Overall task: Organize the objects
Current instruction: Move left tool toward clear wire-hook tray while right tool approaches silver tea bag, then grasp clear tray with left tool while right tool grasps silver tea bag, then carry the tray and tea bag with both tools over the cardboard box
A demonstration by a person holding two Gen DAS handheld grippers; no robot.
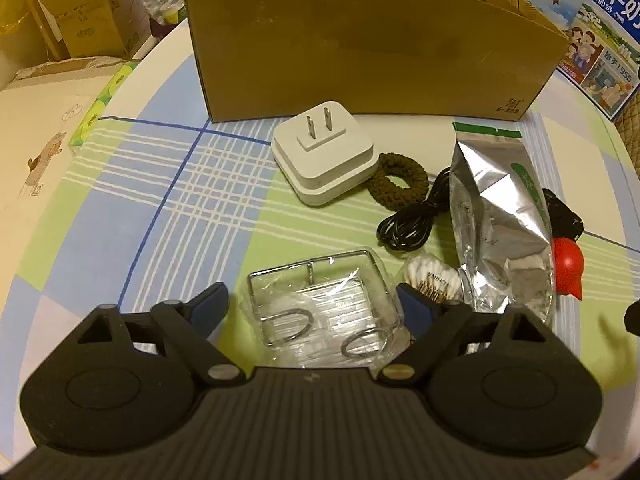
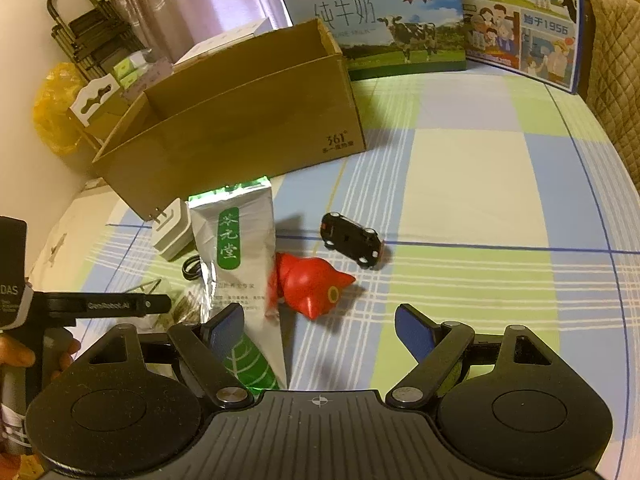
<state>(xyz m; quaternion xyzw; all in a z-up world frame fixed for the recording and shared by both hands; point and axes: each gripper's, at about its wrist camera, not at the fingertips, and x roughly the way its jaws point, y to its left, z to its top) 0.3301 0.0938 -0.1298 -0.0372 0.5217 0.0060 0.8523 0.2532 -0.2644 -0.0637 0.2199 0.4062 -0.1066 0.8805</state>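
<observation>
My left gripper [image 1: 314, 306] is open, its blue pads either side of a clear plastic packet with wire clips [image 1: 324, 308] lying on the checked cloth. Beyond it lie a white plug adapter [image 1: 326, 152], a brown hair tie [image 1: 398, 178], a coiled black cable [image 1: 408, 226], a pack of cotton swabs [image 1: 432, 280] and a silver tea pouch [image 1: 500, 224]. My right gripper [image 2: 320, 330] is open above the cloth, with the silver pouch [image 2: 240, 256] beside its left finger, a red cat-shaped toy [image 2: 314, 286] just ahead and a black toy car [image 2: 352, 239] farther on.
An open cardboard box [image 1: 372, 48] stands at the back of the table; it also shows in the right wrist view [image 2: 240, 136]. Milk cartons [image 2: 400, 20] stand behind it. The left gripper's handle [image 2: 24, 308] shows at the right view's left edge. Clutter lies beyond the table's left edge.
</observation>
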